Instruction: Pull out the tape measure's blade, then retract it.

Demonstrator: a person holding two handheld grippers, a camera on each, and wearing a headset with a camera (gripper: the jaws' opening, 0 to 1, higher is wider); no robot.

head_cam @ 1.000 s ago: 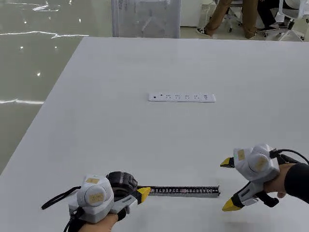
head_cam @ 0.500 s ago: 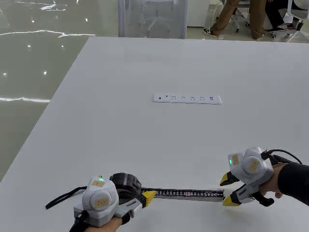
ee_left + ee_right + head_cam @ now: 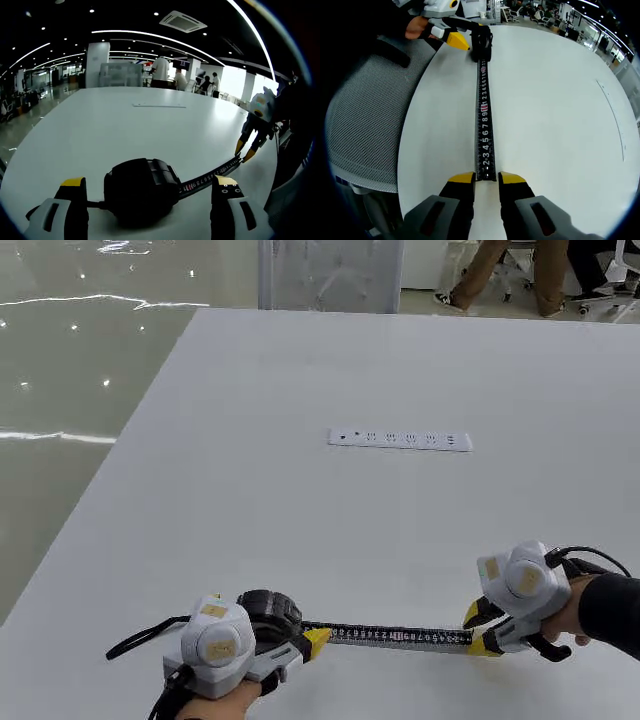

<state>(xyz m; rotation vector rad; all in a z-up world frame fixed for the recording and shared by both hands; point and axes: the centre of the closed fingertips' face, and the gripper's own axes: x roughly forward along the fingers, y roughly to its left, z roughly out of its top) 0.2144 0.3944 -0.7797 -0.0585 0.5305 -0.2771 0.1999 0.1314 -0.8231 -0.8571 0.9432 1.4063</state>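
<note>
The black tape measure case (image 3: 268, 614) lies near the table's front edge, and my left gripper (image 3: 300, 632) is shut on it. In the left gripper view the case (image 3: 142, 189) sits between the two yellow-tipped jaws. The blade (image 3: 395, 636) is drawn out to the right, flat on the table, with its numbers facing up. At the blade's far end my right gripper (image 3: 477, 632) has its jaws pinched on the tip. In the right gripper view the blade (image 3: 485, 120) runs straight from that gripper (image 3: 486, 176) to the case (image 3: 482, 42).
A white power strip (image 3: 400, 439) lies flat near the middle of the white table (image 3: 300, 490). A black wrist strap (image 3: 140, 636) trails left from the case. The table's left edge drops to a glossy floor. Seated people and chairs are beyond the far end.
My right gripper moved left to the blade's tip and went from open to shut on it. The left gripper and the case stayed put, and the head view shifted.
</note>
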